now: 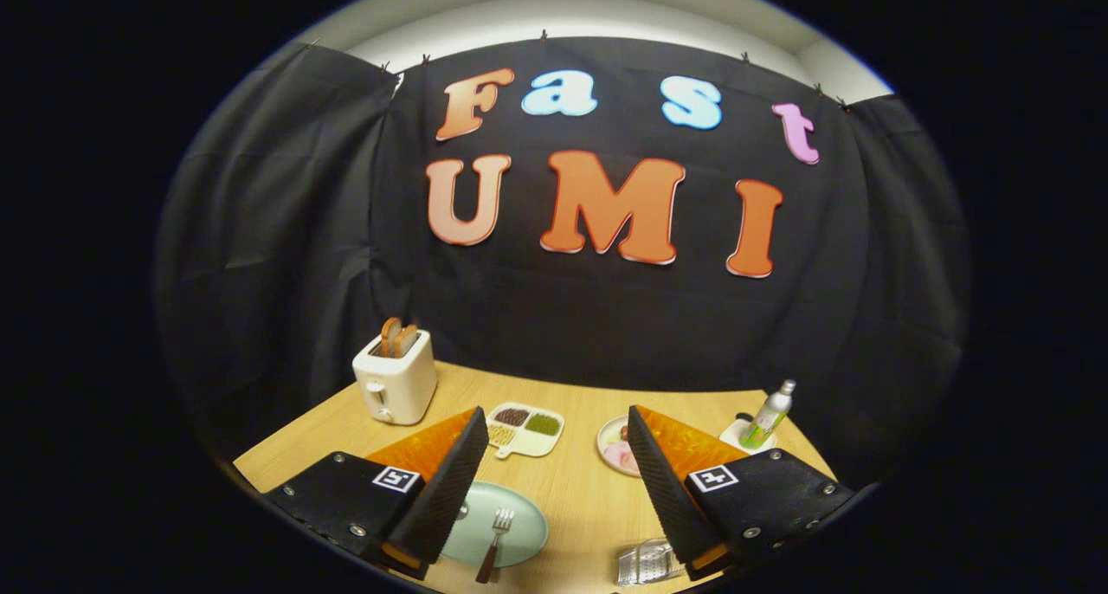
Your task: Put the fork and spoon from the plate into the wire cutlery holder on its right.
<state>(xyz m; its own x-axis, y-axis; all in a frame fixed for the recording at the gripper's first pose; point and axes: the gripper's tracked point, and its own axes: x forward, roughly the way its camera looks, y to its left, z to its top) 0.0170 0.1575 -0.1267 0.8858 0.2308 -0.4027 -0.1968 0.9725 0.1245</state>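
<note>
A pale green plate point(519, 529) lies on the wooden table, low between my fingers and close to the left one. A fork point(494, 538) with a brown handle rests on it, tines pointing away from me. A round bit of metal point(462, 512) shows at the left finger's edge; it may be the spoon, mostly hidden. The wire cutlery holder point(645, 563) sits to the plate's right, partly covered by the right finger. My gripper point(554, 421) is open, held above the table, with nothing between the fingers.
A white toaster point(396, 382) with two slices stands at the far left. Beyond the fingers lie a divided snack tray point(524, 428), a pink plate point(616, 449) and a bottle point(767, 416) on a white dish. The table point(580, 481) ends at the black cloth wall.
</note>
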